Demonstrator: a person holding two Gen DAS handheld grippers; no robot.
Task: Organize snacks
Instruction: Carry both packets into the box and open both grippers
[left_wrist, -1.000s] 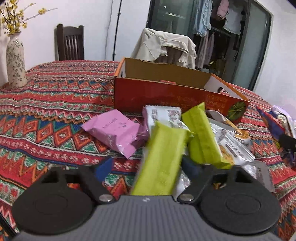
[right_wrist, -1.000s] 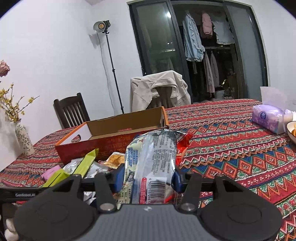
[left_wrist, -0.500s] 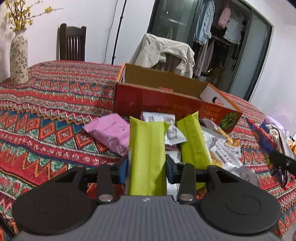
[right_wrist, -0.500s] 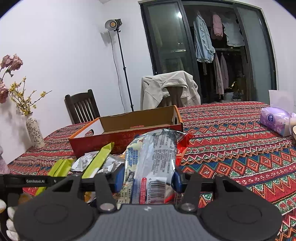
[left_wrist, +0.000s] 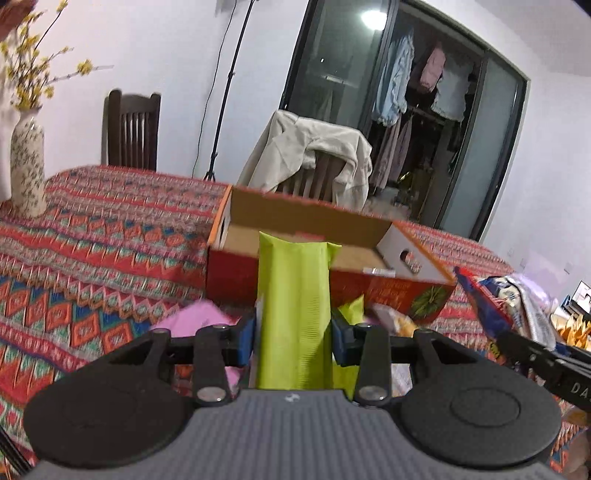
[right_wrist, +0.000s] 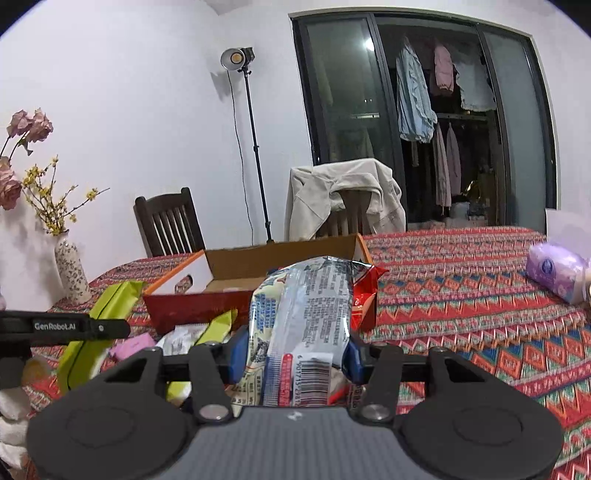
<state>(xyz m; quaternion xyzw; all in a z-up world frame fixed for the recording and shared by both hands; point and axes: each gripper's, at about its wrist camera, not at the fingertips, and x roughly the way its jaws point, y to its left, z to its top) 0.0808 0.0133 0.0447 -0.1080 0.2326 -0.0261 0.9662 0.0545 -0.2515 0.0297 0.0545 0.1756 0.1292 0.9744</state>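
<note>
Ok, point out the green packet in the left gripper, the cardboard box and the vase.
green packet (left_wrist: 293, 314), left wrist view, middle of its ribbed face.
cardboard box (left_wrist: 384, 291), left wrist view, red front wall.
vase (left_wrist: 26, 166), left wrist view, patterned body.

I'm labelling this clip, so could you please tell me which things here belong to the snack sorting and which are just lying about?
Part of the job:
- green packet in left gripper
- silvery packet in right gripper
- cardboard box
- loose snacks on the cloth, e.g. pink packet

Just lying about:
- vase
- tissue pack
- jacket on chair
- lamp stand
</note>
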